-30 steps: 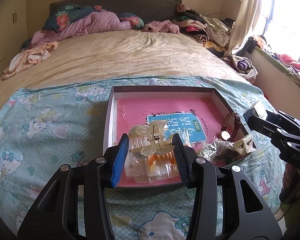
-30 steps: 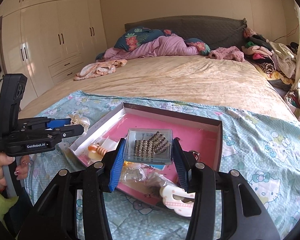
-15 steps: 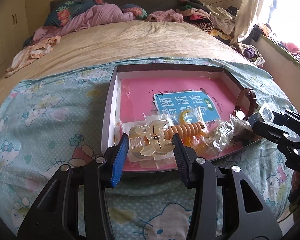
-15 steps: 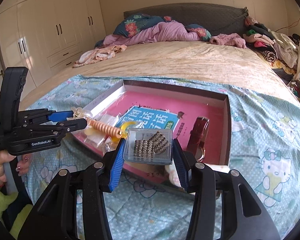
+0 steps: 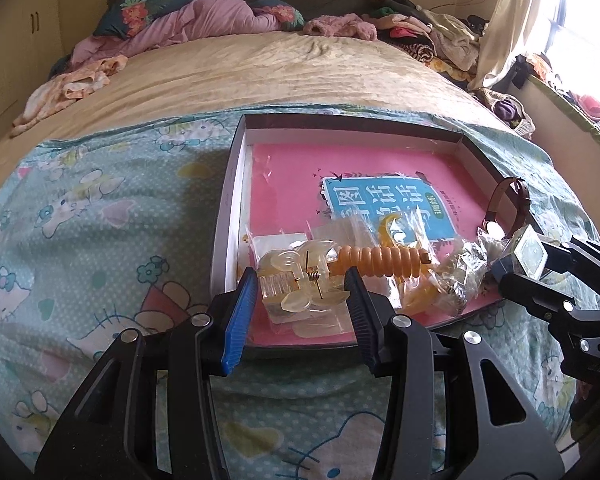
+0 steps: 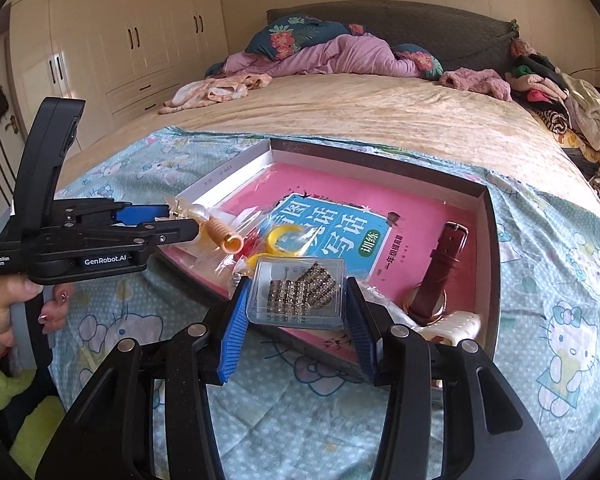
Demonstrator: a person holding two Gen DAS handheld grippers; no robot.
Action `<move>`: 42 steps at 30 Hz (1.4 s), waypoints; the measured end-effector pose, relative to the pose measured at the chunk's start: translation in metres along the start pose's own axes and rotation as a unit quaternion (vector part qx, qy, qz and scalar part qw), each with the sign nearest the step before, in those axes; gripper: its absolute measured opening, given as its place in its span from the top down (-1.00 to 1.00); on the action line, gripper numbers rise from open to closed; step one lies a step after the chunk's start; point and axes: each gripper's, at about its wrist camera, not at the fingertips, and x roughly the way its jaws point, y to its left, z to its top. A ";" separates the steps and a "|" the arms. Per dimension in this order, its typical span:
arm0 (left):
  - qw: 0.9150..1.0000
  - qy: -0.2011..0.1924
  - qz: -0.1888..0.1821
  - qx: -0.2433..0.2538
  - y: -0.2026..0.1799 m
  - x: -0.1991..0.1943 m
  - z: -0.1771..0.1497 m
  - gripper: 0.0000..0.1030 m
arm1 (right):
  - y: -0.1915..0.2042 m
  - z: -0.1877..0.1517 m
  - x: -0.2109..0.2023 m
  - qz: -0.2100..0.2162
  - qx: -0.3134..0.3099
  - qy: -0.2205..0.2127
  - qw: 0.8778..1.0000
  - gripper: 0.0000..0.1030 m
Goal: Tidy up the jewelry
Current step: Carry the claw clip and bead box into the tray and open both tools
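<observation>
A shallow dark-rimmed box (image 5: pixel 236 184) with a pink book (image 5: pixel 292 184) in it lies on the bed. My left gripper (image 5: pixel 300 286) is shut on a clear flower-shaped hair claw (image 5: pixel 296 280), held over the box's near left corner. My right gripper (image 6: pixel 298 296) is shut on a small clear case of rhinestone jewelry (image 6: pixel 300 292), held above the box's near edge (image 6: pixel 496 280). In the box lie an orange spiral hair tie (image 5: pixel 380 258), yellow rings (image 6: pixel 284 240), plastic bags (image 5: pixel 456 268) and a brown-strap watch (image 6: pixel 440 268).
A Hello Kitty sheet (image 5: pixel 100 240) covers the near part of the bed. A white hair claw (image 6: pixel 456 326) sits at the box's near right corner. Pillows and a pink duvet (image 5: pixel 204 20) lie at the headboard, clothes (image 5: pixel 420 36) at the far right. Wardrobes (image 6: pixel 112 44) stand left.
Both grippers have drawn back toward the box's near edge, each holding its item. The orange hair tie and bags inside the box came into view.
</observation>
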 end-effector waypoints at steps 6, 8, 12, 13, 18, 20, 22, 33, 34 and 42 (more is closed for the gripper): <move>1.000 0.000 -0.003 -0.001 0.000 0.001 -0.001 0.29 | -0.005 0.001 0.007 -0.009 0.006 0.004 1.000 0.13; 1.000 0.000 -0.004 -0.002 0.000 0.002 -0.001 0.29 | -0.005 0.002 0.008 -0.012 0.004 0.005 1.000 0.13; 1.000 0.001 -0.005 -0.001 0.000 0.002 -0.002 0.29 | -0.005 0.001 0.010 -0.009 0.006 0.009 1.000 0.12; 1.000 0.002 -0.005 -0.002 0.000 0.002 -0.001 0.29 | -0.005 0.001 0.010 -0.008 0.005 0.011 1.000 0.12; 1.000 0.002 -0.006 -0.003 -0.001 0.003 -0.001 0.29 | -0.003 0.000 0.011 -0.005 0.008 0.016 1.000 0.08; 1.000 0.002 -0.006 -0.003 -0.001 0.003 -0.001 0.29 | -0.003 0.000 0.010 -0.005 0.010 0.015 1.000 -0.07; 1.000 0.002 -0.005 -0.003 -0.001 0.002 -0.001 0.29 | -0.003 0.001 0.006 -0.006 0.009 0.010 1.000 -0.14; 1.000 0.003 0.000 -0.006 -0.002 0.002 -0.001 0.28 | -0.005 0.003 -0.012 -0.017 0.014 -0.005 1.000 -0.42; 1.000 0.003 0.001 -0.007 -0.002 0.000 -0.001 0.28 | -0.006 0.003 -0.014 -0.017 0.015 -0.006 1.000 -0.45; 1.000 -0.006 0.003 -0.011 -0.003 -0.013 0.003 0.18 | -0.004 0.004 -0.026 -0.019 0.017 -0.013 1.000 -0.50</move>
